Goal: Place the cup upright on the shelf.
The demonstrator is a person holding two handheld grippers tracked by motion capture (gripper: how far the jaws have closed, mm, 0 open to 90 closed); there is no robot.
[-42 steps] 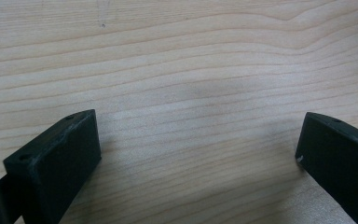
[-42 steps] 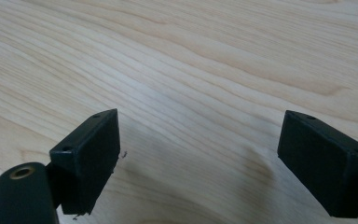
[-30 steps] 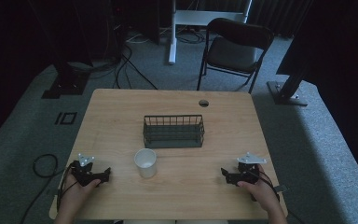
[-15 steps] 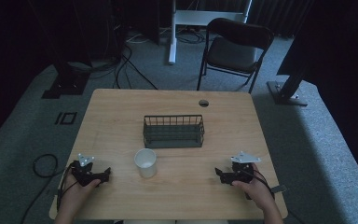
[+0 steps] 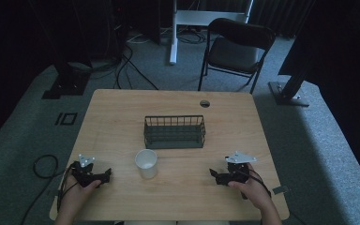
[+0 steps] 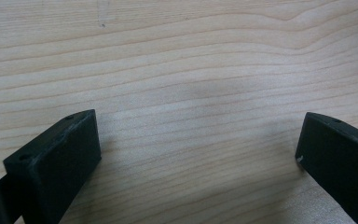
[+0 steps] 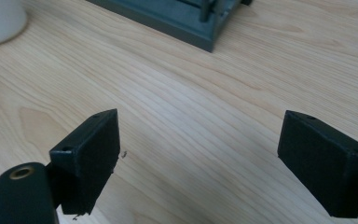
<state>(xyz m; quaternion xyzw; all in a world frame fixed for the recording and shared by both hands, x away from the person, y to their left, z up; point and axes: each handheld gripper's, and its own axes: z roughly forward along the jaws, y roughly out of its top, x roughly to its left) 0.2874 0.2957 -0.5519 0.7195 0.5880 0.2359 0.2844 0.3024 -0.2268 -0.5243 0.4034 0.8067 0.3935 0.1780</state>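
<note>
Left gripper [image 5: 104, 176] sits low on the near left corner of the counter [image 5: 122, 117], jaws spread wide with nothing between them, just bare wood grain in the left gripper view [image 6: 198, 154]. Right gripper [image 5: 214, 174] is over on the near right side, also spread wide and holding nothing [image 7: 198, 154]. Each one is held by a hand, the left hand [image 5: 77, 192] and right hand [image 5: 253, 190] coming in from the bottom edge of the high view, and both grippers point inward toward the middle of the counter.

Going by size from there: the counter is a light wood top with a small round hole near its far edge. Behind it on the grey carpet there's a black folding chair [image 5: 236, 49], well apart from the counter.

On the counter, a dark wire basket [image 5: 174, 132] sits about in the middle, upright. In the right gripper view its base corner [image 7: 186, 18] shows at the top, a fair way ahead of the jaws.

Just in front of the basket and a bit to the left is a white cup [image 5: 146, 163], upright, open end up, near the basket but not touching it. It stands between the two grippers, closer to the left one, and its lower edge [image 7: 0, 21] peeks into the top left corner of the right gripper view. Can't tell if there's anything in the cup.
</note>
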